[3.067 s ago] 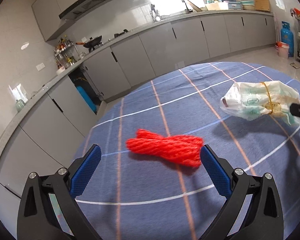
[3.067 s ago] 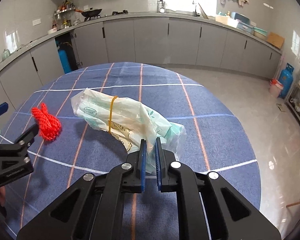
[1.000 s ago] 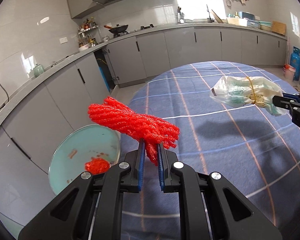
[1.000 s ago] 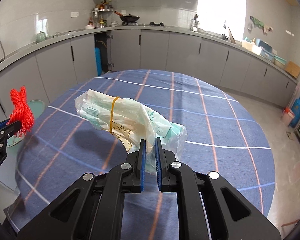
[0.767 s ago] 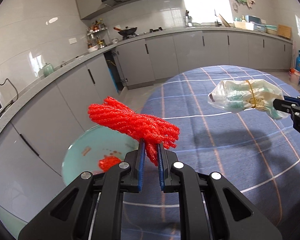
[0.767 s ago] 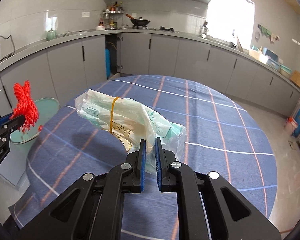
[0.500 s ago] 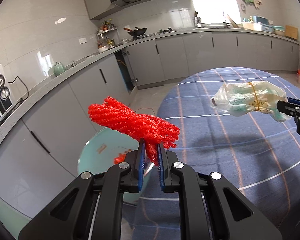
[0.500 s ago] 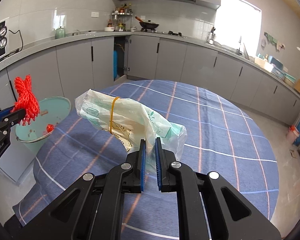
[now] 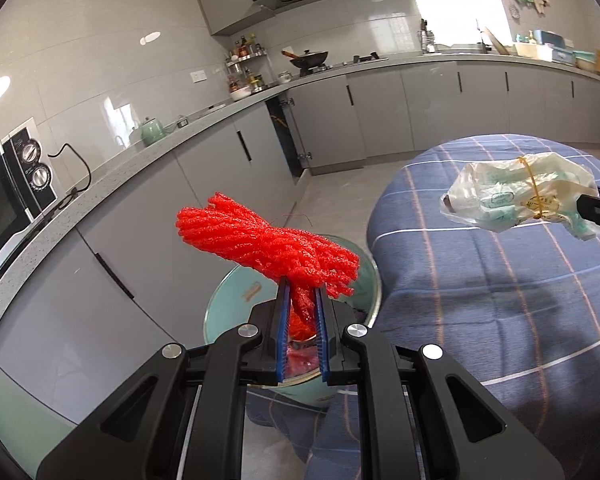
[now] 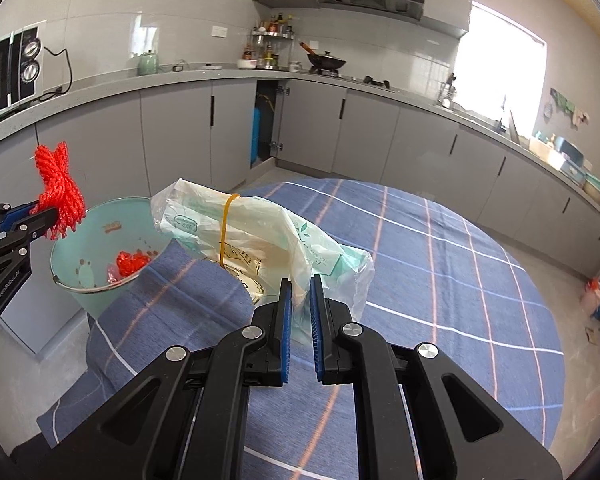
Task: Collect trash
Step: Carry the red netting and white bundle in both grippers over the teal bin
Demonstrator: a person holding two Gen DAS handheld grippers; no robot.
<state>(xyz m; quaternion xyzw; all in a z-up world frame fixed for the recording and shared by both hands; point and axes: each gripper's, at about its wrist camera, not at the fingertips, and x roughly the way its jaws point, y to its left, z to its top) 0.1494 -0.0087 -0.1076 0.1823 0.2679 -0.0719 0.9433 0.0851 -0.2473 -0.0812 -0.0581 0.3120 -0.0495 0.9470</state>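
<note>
My left gripper (image 9: 302, 312) is clamped on the red net bundle (image 9: 266, 246), held in the air right over the mint-green bin (image 10: 80, 280) — not dropped yet. My right gripper (image 10: 298, 308) pinches the tail of the plastic bag (image 10: 256, 236), the one w/ a yellow rubber band (image 10: 226, 232) round it, hanging above the table edge nearest the bin. Inside the bin there's already some red scrap & a few bits, so I judge part of the job is done. Left to do, I reckon: let go of both pieces into the bin. No other trash shows on the table (image 10: 440, 264).

Table has a blue cloth w/ white and orange check lines, round-ish. Room is a kitchen — grey cabinets (image 9: 380, 116) along the walls, microwave (image 10: 8, 72), wok (image 10: 326, 62) on the hob, bright window.
</note>
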